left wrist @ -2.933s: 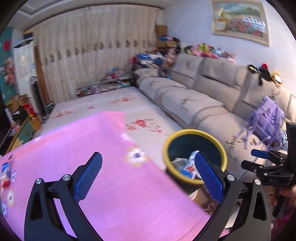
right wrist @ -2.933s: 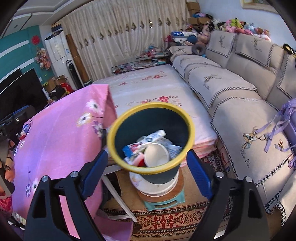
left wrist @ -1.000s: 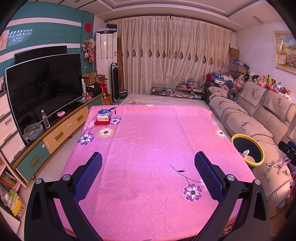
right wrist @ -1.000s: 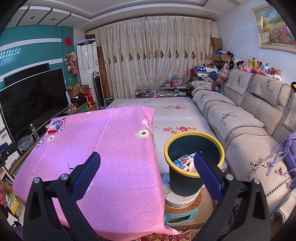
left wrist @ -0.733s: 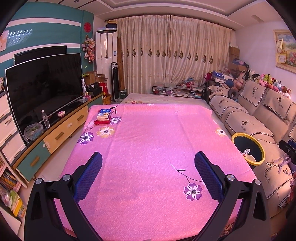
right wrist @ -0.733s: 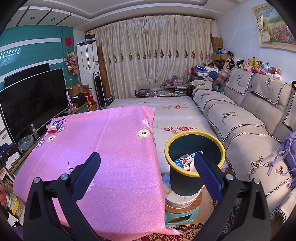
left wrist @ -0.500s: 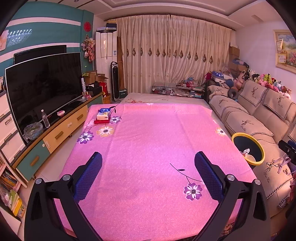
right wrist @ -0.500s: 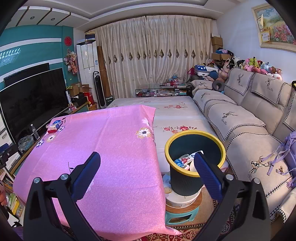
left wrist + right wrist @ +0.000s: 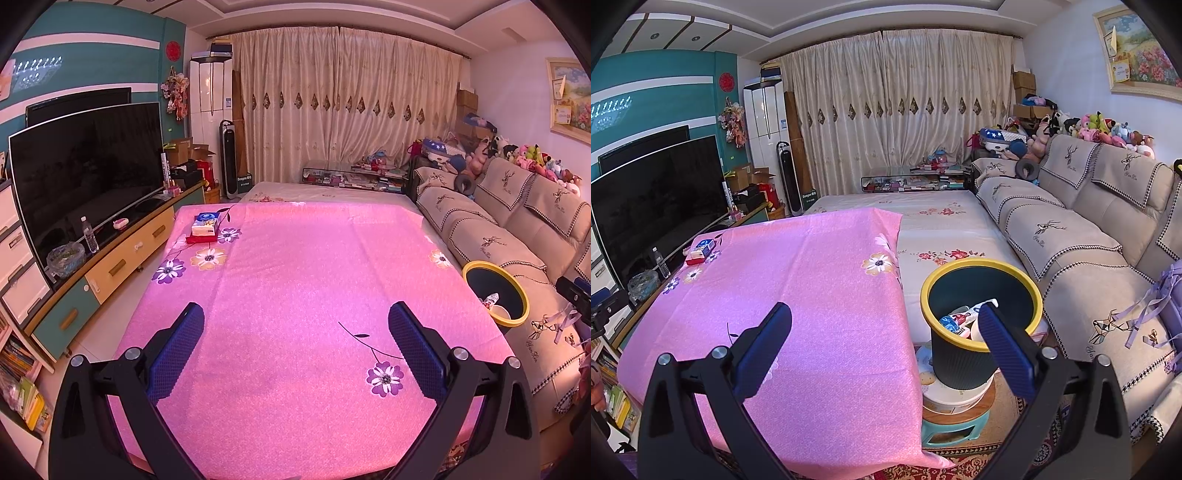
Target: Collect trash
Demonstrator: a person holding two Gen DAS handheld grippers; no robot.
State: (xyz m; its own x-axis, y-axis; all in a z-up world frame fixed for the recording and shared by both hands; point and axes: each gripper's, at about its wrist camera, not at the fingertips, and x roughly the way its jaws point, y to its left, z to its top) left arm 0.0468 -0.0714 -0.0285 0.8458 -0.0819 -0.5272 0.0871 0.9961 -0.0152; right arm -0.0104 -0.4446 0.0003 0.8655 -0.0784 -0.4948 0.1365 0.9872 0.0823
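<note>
- The left hand-held gripper [image 9: 295, 343] hangs over the near edge of the table [image 9: 295, 280], jaws spread wide, holding nothing.
- The right hand-held gripper [image 9: 884, 341] hangs over the table's near right corner, equally wide and empty.
- The yellow-rimmed bin [image 9: 964, 358] stands on stacked stools just beside the table's right edge, with trash [image 9: 960, 319] inside.
- A tissue box [image 9: 206, 224] sits at the far left corner.
</note>
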